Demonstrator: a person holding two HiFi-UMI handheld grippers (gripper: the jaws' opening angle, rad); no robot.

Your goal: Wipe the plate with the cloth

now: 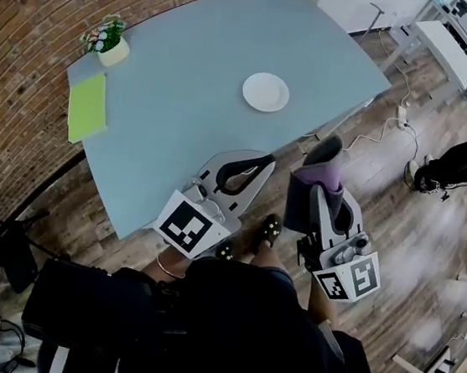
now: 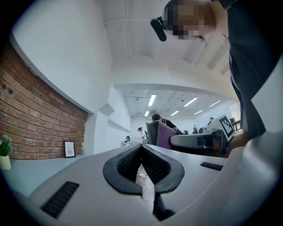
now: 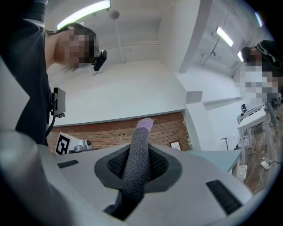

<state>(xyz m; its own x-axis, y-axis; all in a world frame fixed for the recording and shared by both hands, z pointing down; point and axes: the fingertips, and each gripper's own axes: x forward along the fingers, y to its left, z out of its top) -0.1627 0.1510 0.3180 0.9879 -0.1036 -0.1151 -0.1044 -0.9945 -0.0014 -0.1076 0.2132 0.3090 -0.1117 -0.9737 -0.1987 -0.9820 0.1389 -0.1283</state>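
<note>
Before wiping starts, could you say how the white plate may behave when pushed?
The plate lies flat and unrestrained on the smooth blue table, so it would probably slide rather than tip. It looks rigid, perhaps ceramic, so possibly breakable.

Person: black top (image 1: pixel 232 333); thin bangle (image 1: pixel 169 268) at L wrist; dark shoes (image 1: pixel 269 228) w/ yellow-green dots.
L gripper (image 1: pixel 262 160): pale grey shell, black ribbed fingers (image 2: pixel 126 164), black slot inlays, b/w square-marker cube (image 1: pixel 192 225).
R gripper (image 1: pixel 326 155): same build, own marker cube (image 1: pixel 349 278), metal fittings (image 1: pixel 348 253) beside it.
</note>
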